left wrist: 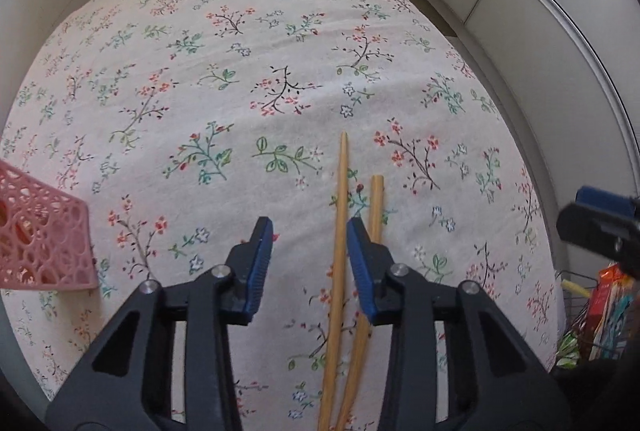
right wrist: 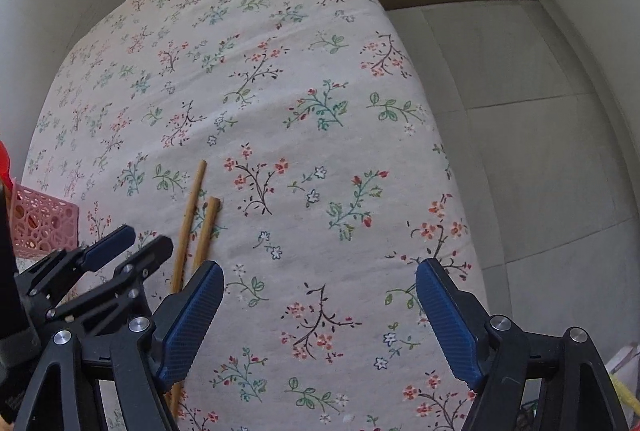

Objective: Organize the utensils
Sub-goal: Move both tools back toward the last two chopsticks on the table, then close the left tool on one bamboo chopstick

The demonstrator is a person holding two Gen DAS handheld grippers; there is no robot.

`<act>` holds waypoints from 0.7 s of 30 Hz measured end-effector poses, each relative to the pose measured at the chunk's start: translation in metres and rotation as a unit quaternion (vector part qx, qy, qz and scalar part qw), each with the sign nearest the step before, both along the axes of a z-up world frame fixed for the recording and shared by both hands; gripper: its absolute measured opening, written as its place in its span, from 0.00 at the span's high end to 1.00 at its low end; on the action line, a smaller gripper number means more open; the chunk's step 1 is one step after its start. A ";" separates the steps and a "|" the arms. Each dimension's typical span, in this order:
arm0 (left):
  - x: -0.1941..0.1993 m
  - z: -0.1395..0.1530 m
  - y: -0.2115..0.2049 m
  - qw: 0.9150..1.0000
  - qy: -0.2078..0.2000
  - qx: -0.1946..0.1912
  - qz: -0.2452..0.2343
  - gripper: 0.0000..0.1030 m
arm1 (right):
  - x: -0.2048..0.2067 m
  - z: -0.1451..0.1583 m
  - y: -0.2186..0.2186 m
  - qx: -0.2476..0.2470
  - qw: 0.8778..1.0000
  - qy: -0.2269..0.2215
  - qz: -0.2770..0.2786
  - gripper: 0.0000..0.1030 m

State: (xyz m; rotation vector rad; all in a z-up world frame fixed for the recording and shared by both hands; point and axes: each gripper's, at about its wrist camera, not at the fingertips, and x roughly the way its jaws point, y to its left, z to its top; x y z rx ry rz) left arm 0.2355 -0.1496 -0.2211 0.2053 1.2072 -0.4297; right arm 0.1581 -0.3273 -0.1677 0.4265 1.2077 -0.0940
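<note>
Two wooden chopsticks (left wrist: 339, 231) lie side by side on the floral tablecloth (left wrist: 240, 71). My left gripper (left wrist: 310, 231) is open just above them; the longer stick lies between its blue fingers and the shorter one passes under the right finger (left wrist: 360, 263). The chopsticks also show in the right wrist view (right wrist: 192, 215), with the left gripper (right wrist: 132, 243) over their near ends. My right gripper (right wrist: 320, 283) is open and empty, above the cloth to the right of the sticks. A pink lattice basket (left wrist: 40, 231) stands at the table's left edge.
The pink basket also shows in the right wrist view (right wrist: 40, 223). A wire basket with colourful packets (left wrist: 600, 311) sits beyond the table's right edge. Pale walls close in behind and beside the table. The floor (right wrist: 540, 151) lies to the right.
</note>
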 end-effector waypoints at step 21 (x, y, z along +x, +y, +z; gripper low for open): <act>-0.016 -0.010 0.000 0.998 0.037 0.054 -0.011 0.94 | 0.001 -0.012 0.004 0.025 0.999 0.024 0.003 0.19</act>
